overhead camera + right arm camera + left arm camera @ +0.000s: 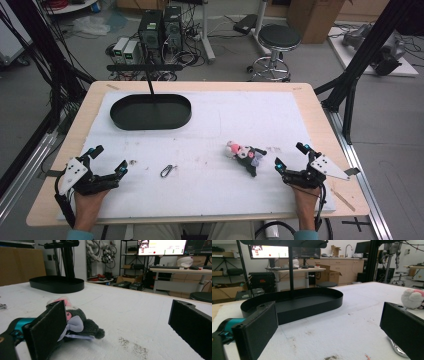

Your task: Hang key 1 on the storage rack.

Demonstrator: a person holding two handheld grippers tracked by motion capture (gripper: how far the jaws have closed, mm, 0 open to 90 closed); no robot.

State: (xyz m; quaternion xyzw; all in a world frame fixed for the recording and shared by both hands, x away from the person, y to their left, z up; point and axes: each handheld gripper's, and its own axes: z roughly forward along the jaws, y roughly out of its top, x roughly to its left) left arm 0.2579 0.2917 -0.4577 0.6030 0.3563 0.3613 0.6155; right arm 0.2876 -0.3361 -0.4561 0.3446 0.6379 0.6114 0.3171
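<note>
A small plush toy (245,154), pink, white and dark grey, lies on the white mat right of the middle. My right gripper (290,156) rests open just to its right. In the right gripper view the plush toy (80,325) lies beside the left jaw, and nothing sits between the wide-apart jaws of the right gripper (117,322). My left gripper (109,159) stands open near the front left, empty. A metal carabiner (168,170) lies to its right; in the left gripper view the carabiner (397,350) peeks out under the right jaw. A black oval tray (150,111) sits at the back left.
A black post (150,82) rises from the tray's far side with a crossbar on top. A tiny metal piece (133,162) lies close to the left gripper's fingertips. The white mat (210,125) covers most of the wooden table (320,125). A stool (277,42) stands beyond it.
</note>
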